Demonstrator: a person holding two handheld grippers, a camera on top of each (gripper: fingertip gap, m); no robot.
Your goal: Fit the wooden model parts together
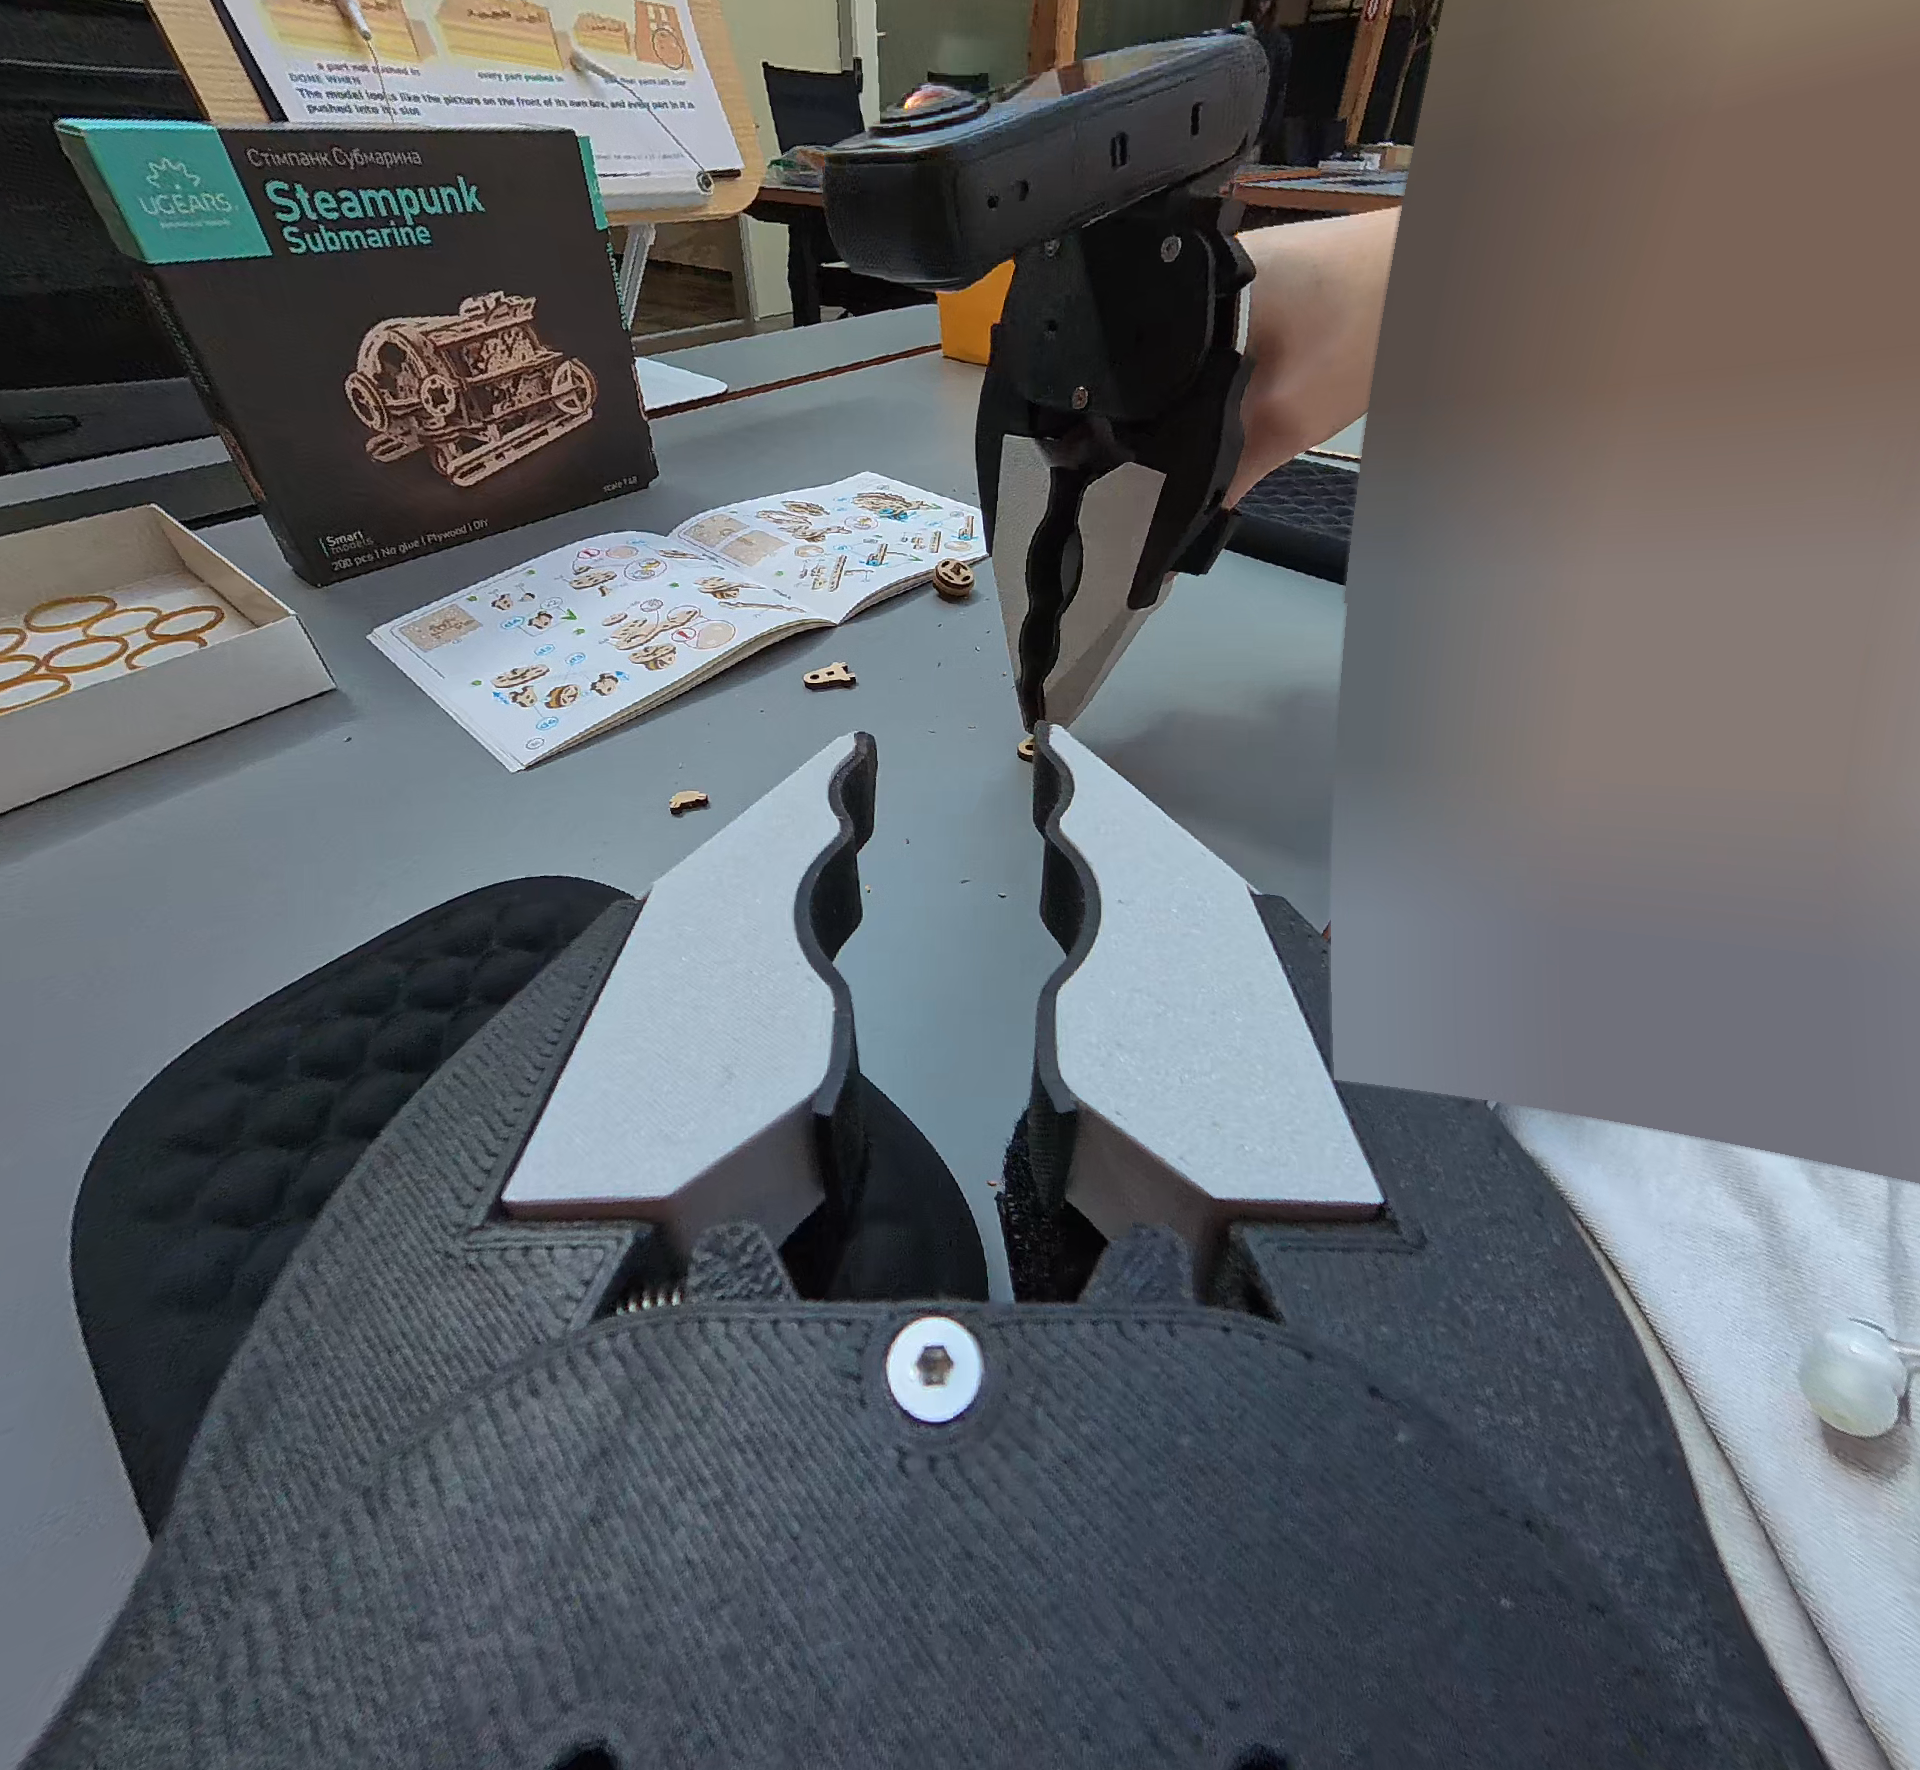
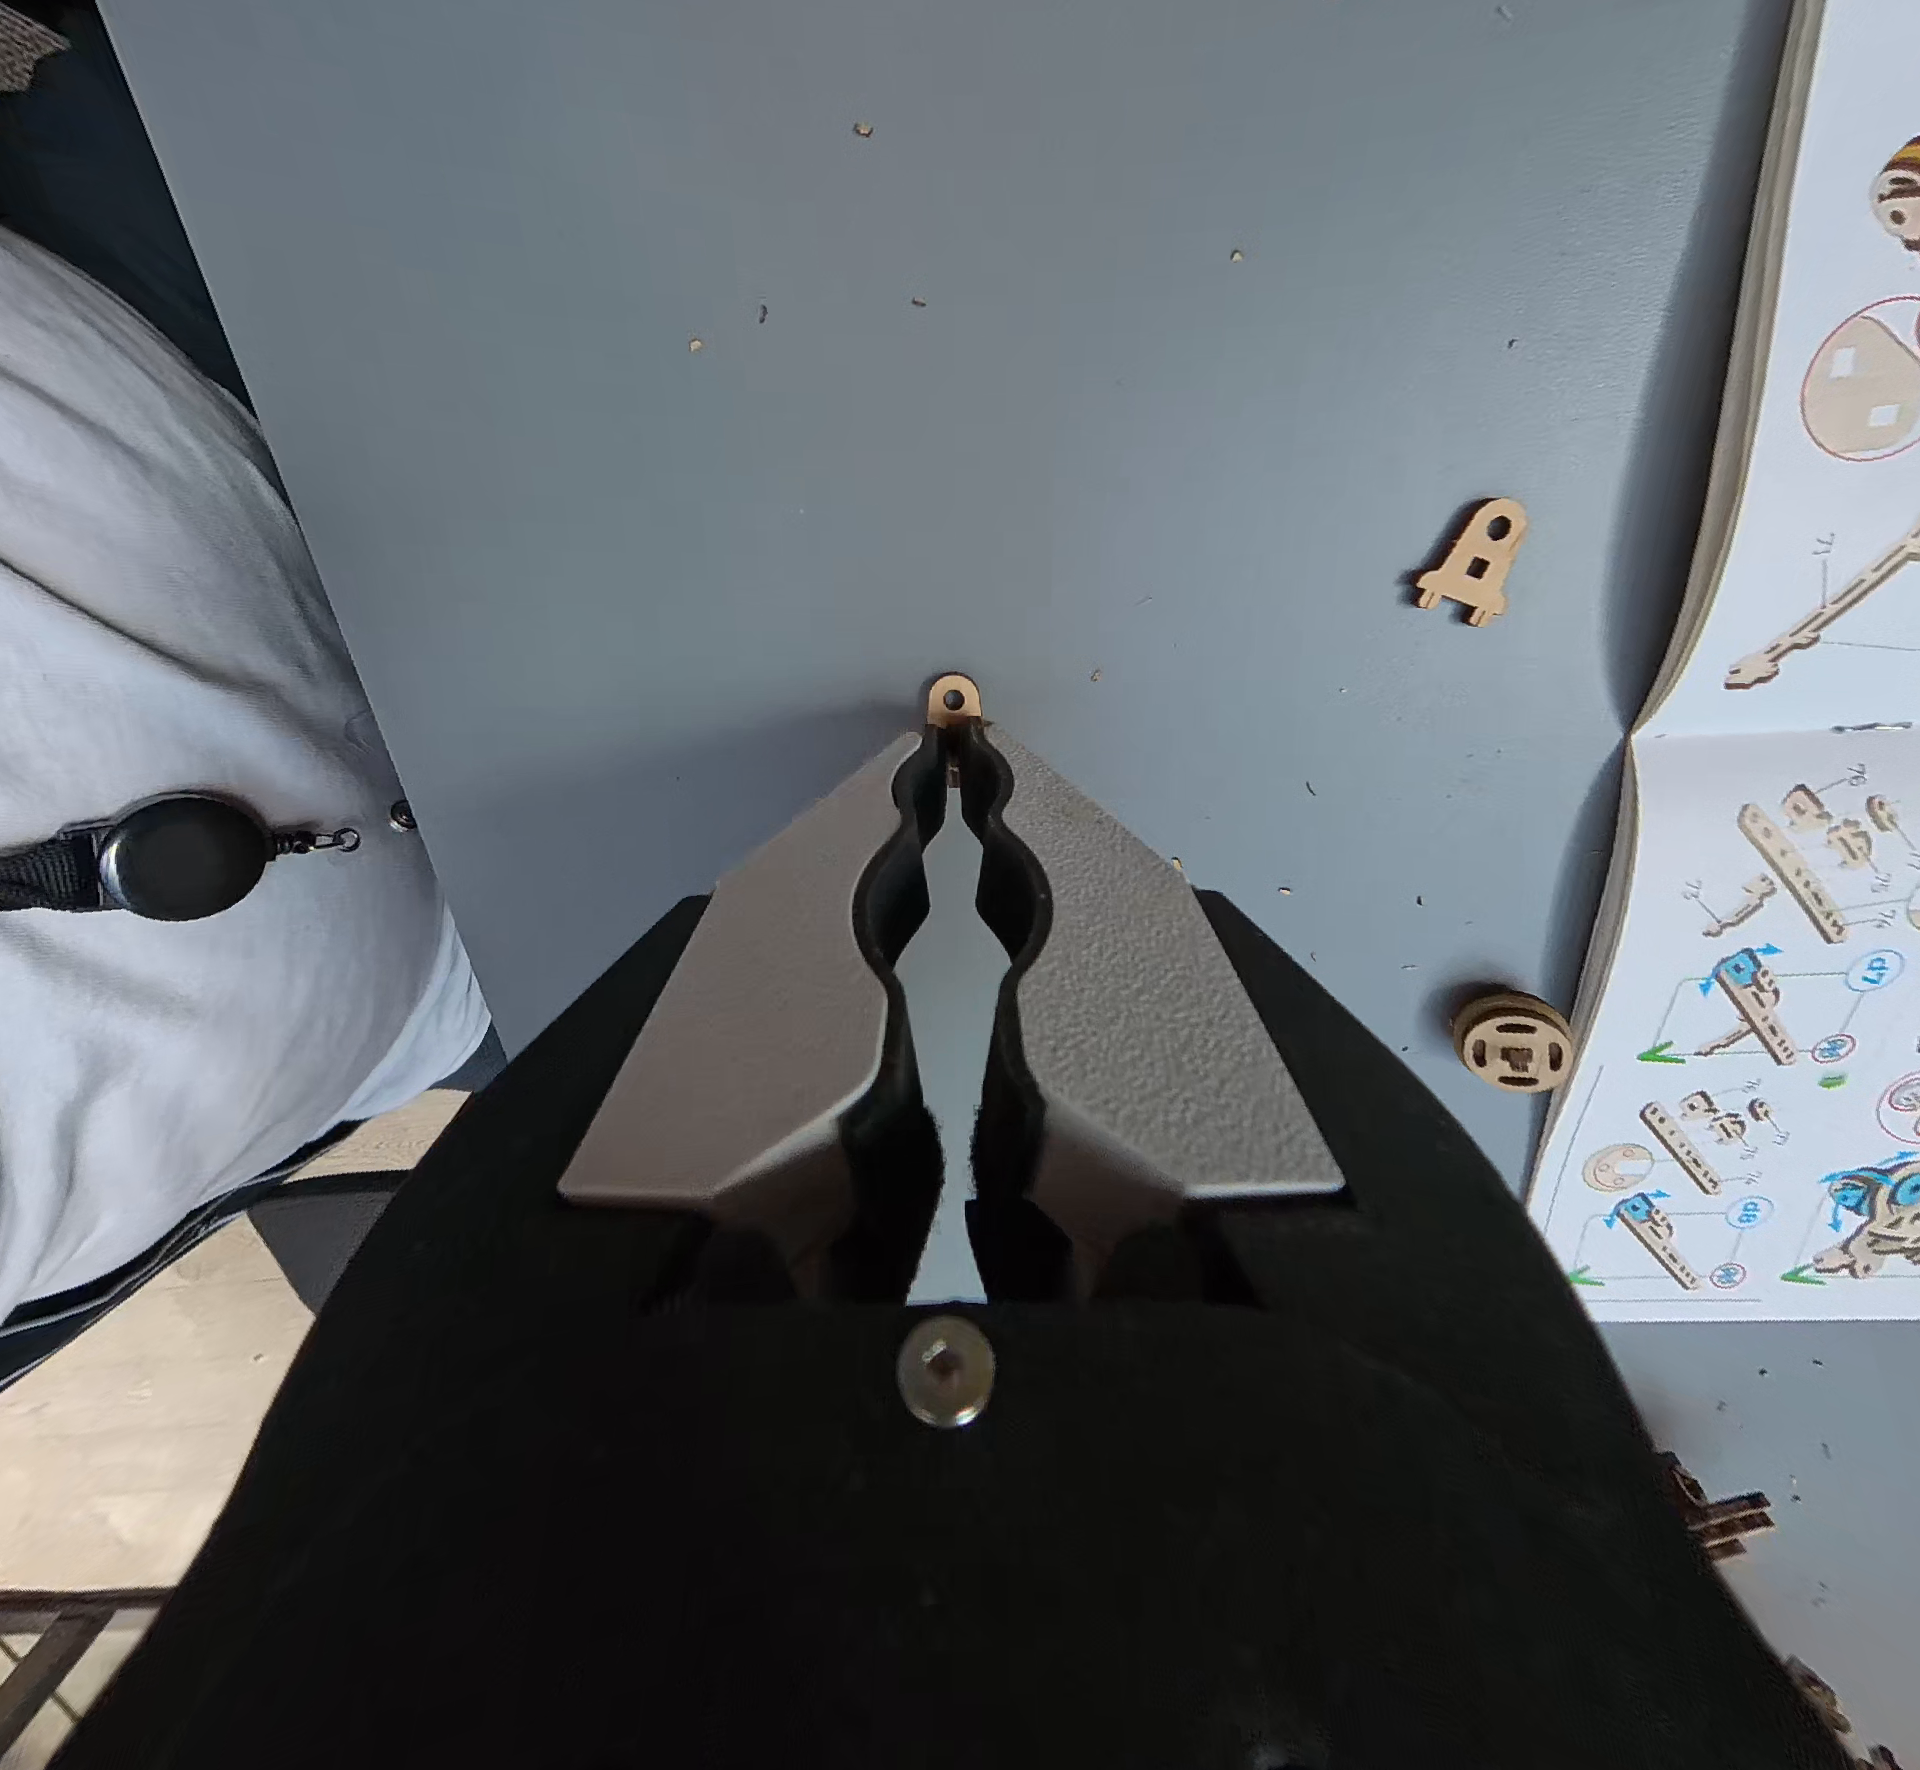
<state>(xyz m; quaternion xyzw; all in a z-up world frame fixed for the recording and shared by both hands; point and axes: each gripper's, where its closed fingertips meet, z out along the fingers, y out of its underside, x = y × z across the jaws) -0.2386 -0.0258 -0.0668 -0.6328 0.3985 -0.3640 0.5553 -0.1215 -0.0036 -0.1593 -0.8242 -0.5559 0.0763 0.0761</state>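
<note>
Right tool nips a tiny wooden tab

On the worktop (image 2: 623, 266) nearest the person, the right tool (image 2: 952, 752) pinches the tab (image 2: 955, 704) by its stem; thin, light, likely snappable. Left tool (image 1: 951, 754) spread, empty. Beyond the tab lie the booklet (image 1: 665, 608) and box (image 1: 416, 349).

Booklet (image 1: 675, 608) lying open before box (image 1: 395, 349), tray (image 1: 125, 640) left, wooden parts (image 1: 828, 676) right on table (image 1: 312, 837)

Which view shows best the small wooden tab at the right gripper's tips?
The right wrist view: the tab shows clearly, hole visible, pinched at the right hand-held gripper's tips. The left wrist view shows only a sliver, mostly hidden.
</note>
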